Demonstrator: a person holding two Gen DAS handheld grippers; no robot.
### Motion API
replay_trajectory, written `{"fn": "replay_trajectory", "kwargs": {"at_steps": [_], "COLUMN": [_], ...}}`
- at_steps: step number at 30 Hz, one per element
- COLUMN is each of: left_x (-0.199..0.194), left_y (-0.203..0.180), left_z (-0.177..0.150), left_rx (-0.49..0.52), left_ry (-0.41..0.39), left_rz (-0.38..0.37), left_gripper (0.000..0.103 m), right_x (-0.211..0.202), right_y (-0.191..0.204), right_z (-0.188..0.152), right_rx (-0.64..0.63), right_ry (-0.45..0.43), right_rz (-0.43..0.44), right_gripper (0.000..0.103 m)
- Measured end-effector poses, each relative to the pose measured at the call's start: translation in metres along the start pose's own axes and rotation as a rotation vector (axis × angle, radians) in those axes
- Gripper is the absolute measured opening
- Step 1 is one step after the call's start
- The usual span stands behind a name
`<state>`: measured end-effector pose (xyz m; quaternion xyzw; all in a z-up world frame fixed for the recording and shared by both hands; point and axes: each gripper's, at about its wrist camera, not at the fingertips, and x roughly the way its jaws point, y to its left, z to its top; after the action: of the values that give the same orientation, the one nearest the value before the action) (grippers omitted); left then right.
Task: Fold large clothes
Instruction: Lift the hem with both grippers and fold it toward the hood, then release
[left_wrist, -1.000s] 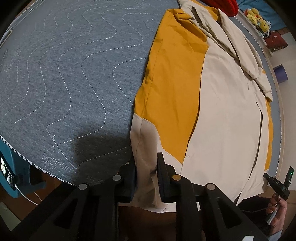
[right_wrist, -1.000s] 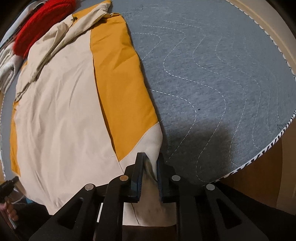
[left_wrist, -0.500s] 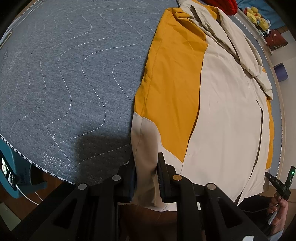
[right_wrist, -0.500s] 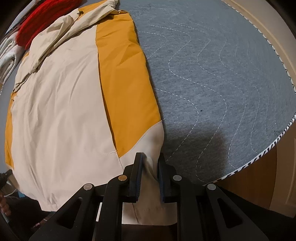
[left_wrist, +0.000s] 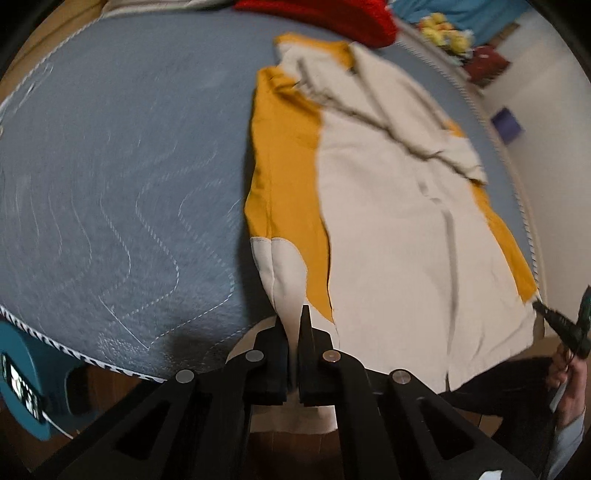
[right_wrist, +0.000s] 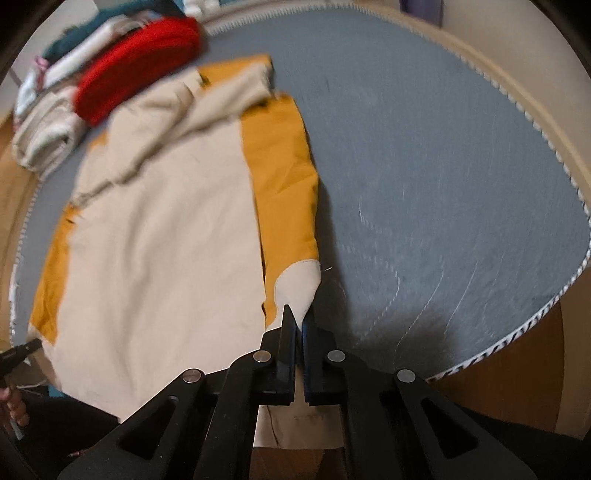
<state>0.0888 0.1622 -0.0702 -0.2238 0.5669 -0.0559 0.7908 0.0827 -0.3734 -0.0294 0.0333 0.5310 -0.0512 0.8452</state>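
1. While both wrist views were blurred, I could still make out the cream-and-mustard garment (left_wrist: 388, 221) spread on the grey quilted bed cover (left_wrist: 110, 166), its hem hanging over the near edge.
2. My left gripper (left_wrist: 293, 325) had its fingers pinched together on the cream hem corner at the garment's left side, with the cloth running up from between the pads.
3. My right gripper (right_wrist: 298, 325) was likewise clamped on the opposite hem corner (right_wrist: 299, 288), where a cream patch met the mustard panel.
4. From the right wrist, the garment (right_wrist: 159, 229) lay flat across the cover (right_wrist: 443, 166), its collar end rumpled at the far side.
5. Beyond the collar I saw a red knitted item (right_wrist: 136, 62) on a stack of folded clothes (right_wrist: 48, 136).
6. At the left view's right edge, a hand (left_wrist: 570, 376) held the other gripper's handle.
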Motion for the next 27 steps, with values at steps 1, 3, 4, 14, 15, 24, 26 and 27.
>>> {"fn": "replay_trajectory", "kwargs": {"at_steps": [1, 3, 4, 14, 15, 24, 26, 27], "left_x": [-0.007, -0.026, -0.033, -0.096, -0.097, -0.065, -0.05, -0.044], "left_y": [-0.002, -0.005, -0.007, 0.007, 0.01, 0.009, 0.007, 0.006], "left_z": [-0.001, -0.004, -0.006, -0.027, -0.028, 0.048, 0.077, 0.086], "left_rx": [0.009, 0.03, 0.039, 0.065, 0.057, 0.009, -0.001, -0.011], "left_ry": [-0.011, -0.039, -0.052, -0.077, -0.075, -0.089, -0.098, -0.101], "left_rz": [-0.008, -0.037, -0.045, -0.137, -0.144, -0.187, -0.189, -0.193], "left_gripper": [0.002, 0.001, 0.001, 0.001, 0.001, 0.001, 0.002, 0.002], "right_x": [-0.012, -0.034, -0.044, -0.106, -0.111, -0.106, -0.093, -0.087], "right_y": [-0.001, -0.003, -0.004, -0.028, -0.03, -0.025, -0.021, -0.019], "right_z": [0.001, 0.0, -0.001, -0.031, -0.034, 0.011, 0.041, 0.056], "right_rx": [0.009, 0.026, 0.032, 0.071, 0.072, 0.048, 0.041, 0.038], "right_ry": [-0.024, -0.062, -0.079, -0.114, -0.114, -0.138, -0.148, -0.153], "right_rz": [0.016, 0.046, 0.061, 0.123, 0.125, 0.119, 0.118, 0.123], "right_gripper": [0.002, 0.002, 0.002, 0.002, 0.002, 0.002, 0.002, 0.002]}}
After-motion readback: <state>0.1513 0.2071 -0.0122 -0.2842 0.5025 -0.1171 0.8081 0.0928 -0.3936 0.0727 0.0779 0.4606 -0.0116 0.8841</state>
